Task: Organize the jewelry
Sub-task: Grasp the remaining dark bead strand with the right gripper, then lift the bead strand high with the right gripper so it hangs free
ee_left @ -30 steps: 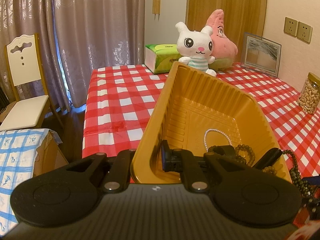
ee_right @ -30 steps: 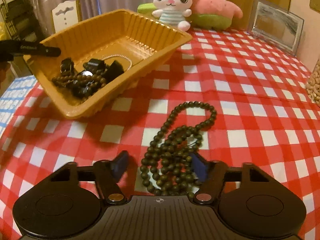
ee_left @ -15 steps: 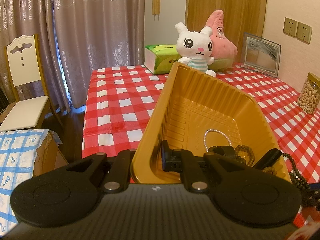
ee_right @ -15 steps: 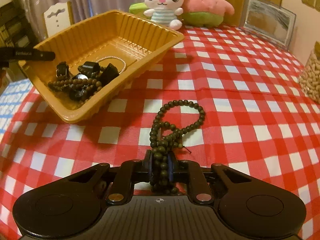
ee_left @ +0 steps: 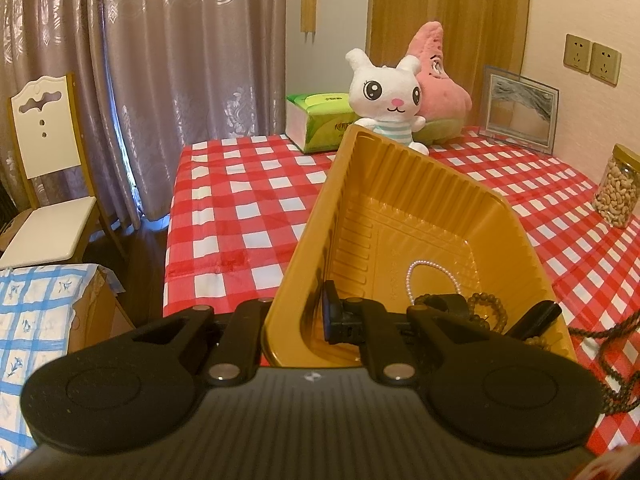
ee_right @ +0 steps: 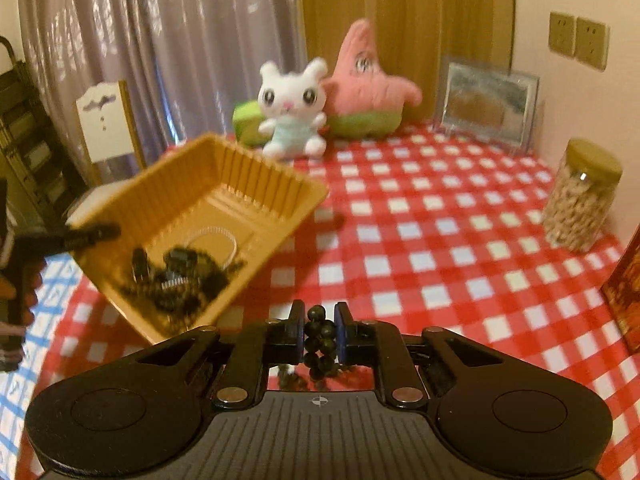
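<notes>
A white bunny plush [ee_left: 386, 98] sits against a pink starfish plush [ee_left: 438, 88] at the table's [ee_left: 248, 200] far edge, beside a green tissue box [ee_left: 320, 120]. A framed picture [ee_left: 520, 108] leans on the wall, with a jar of nuts [ee_left: 618, 188] nearer.

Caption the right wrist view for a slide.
Right tool clamps dark bead necklace above checked tablecloth, orange tray of jewelry beyond.

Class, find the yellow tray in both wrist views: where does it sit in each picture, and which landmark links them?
Left wrist view: yellow tray fills centre to lower right, its near wall clamped by the left gripper.
Right wrist view: tray at centre-left, tilted, jewelry in its low corner.
Shared landmark: white bunny plush beyond the tray.
</notes>
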`<action>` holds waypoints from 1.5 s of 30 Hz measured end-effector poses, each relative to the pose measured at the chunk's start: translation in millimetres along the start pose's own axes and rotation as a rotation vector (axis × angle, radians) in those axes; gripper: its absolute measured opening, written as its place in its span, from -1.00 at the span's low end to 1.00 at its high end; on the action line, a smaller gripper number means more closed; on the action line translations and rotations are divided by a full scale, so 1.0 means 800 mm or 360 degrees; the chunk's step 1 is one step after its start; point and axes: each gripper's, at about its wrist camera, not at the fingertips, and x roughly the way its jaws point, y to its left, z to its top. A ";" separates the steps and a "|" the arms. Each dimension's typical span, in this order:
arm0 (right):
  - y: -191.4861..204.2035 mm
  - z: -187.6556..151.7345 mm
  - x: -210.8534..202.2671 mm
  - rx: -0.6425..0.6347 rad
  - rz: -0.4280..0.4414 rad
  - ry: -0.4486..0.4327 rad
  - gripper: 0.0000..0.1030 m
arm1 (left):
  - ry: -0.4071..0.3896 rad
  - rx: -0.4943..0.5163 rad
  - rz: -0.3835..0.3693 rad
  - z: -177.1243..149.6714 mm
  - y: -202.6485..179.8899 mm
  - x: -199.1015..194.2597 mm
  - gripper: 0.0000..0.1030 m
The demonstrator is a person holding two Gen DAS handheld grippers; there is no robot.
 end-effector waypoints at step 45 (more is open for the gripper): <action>0.024 0.178 -0.169 -0.0229 0.0064 -0.0503 -0.87 | -0.0032 0.0014 -0.0023 0.003 -0.005 -0.004 -0.83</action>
